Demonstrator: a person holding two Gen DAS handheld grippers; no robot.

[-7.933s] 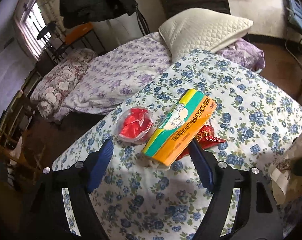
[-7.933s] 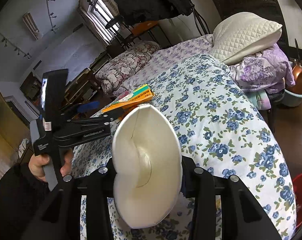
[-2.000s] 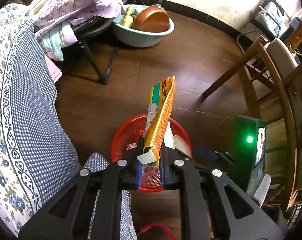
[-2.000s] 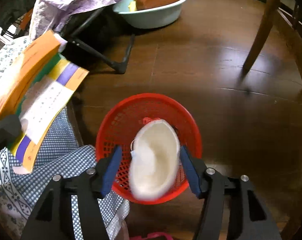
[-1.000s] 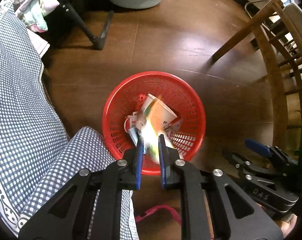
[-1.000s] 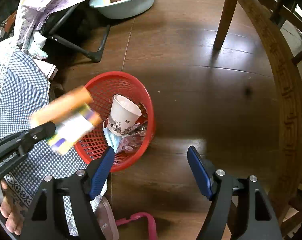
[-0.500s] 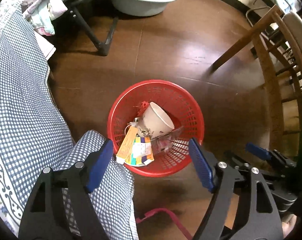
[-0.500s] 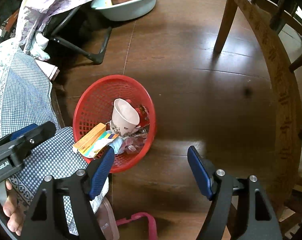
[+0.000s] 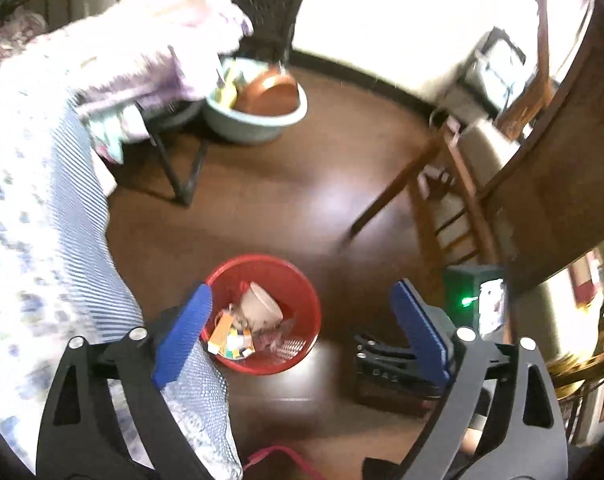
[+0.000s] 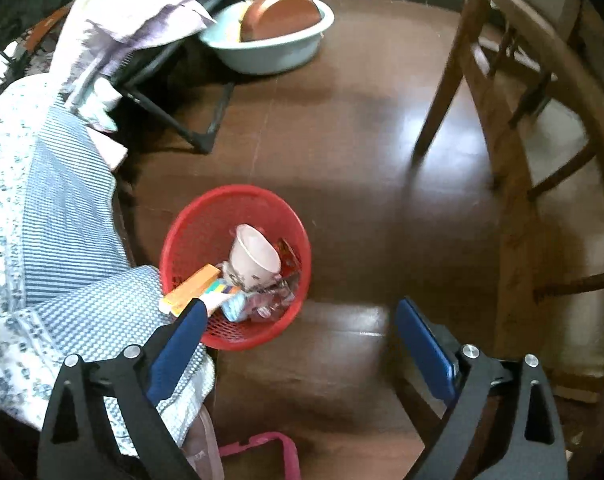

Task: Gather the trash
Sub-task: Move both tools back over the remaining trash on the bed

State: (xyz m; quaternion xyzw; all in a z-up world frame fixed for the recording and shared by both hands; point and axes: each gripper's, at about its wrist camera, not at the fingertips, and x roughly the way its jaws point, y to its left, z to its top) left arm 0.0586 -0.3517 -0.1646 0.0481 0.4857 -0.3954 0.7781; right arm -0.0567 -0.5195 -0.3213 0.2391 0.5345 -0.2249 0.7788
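A red mesh basket point(image 9: 302, 280) point(image 10: 198, 224) stands on the dark wooden floor beside the bed. In it lie a white paper cup point(image 9: 262, 306) point(image 10: 256, 254), an orange and green box point(image 9: 222, 330) point(image 10: 192, 286) and several wrappers. My left gripper point(image 9: 300, 330) is open and empty, above the basket. My right gripper point(image 10: 300, 346) is open and empty, above the floor just right of the basket. The right gripper's body shows at the lower right of the left wrist view.
A checked and floral bedspread point(image 10: 54, 240) hangs at the left, touching the basket. A pale green basin point(image 10: 278, 52) with a brown pan stands on the far floor by a folding rack. Wooden chairs point(image 10: 541, 184) stand at the right. A pink strap point(image 10: 262, 444) lies on the floor below.
The left gripper has let go of the box, which now lies in the basket, and has risen and tilted up. The right gripper had dropped the paper cup earlier and shifted slightly.
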